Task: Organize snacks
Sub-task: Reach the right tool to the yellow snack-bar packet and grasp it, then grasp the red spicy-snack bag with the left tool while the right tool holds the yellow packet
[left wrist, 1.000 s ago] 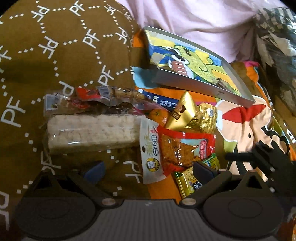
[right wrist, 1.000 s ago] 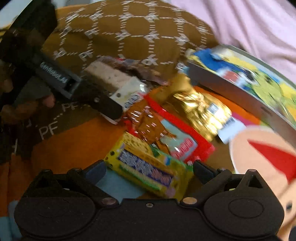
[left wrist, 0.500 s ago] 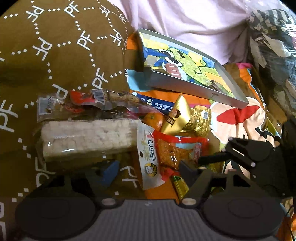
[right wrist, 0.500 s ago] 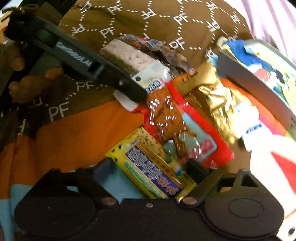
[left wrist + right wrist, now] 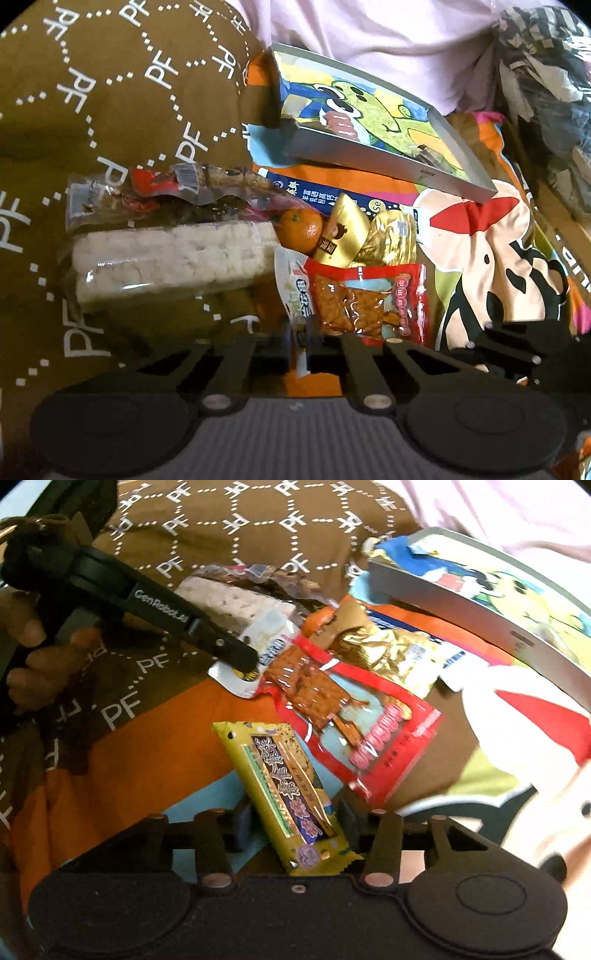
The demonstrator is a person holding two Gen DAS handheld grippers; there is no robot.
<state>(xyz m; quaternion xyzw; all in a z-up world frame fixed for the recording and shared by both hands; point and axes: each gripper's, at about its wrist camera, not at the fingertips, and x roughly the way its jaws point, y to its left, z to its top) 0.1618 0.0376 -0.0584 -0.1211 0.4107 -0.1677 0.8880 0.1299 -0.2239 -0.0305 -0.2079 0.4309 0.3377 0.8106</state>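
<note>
Right wrist view: right tool [image 5: 293,823] just closing, clamped on yellow snack bar [image 5: 291,797]; left tool [image 5: 297,341] pinches white wrapper tab [image 5: 299,295]. Step: pickup. Next, likely: lift toward tin [image 5: 388,162].

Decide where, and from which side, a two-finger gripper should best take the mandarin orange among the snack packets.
Probably from above, jaws across the round middle of the mandarin orange. The puffed-rice pack lies against its left, the gold packet overlaps its right and the red packet sits in front, so only its top is free; the fingers must slip between wrappers.
</note>
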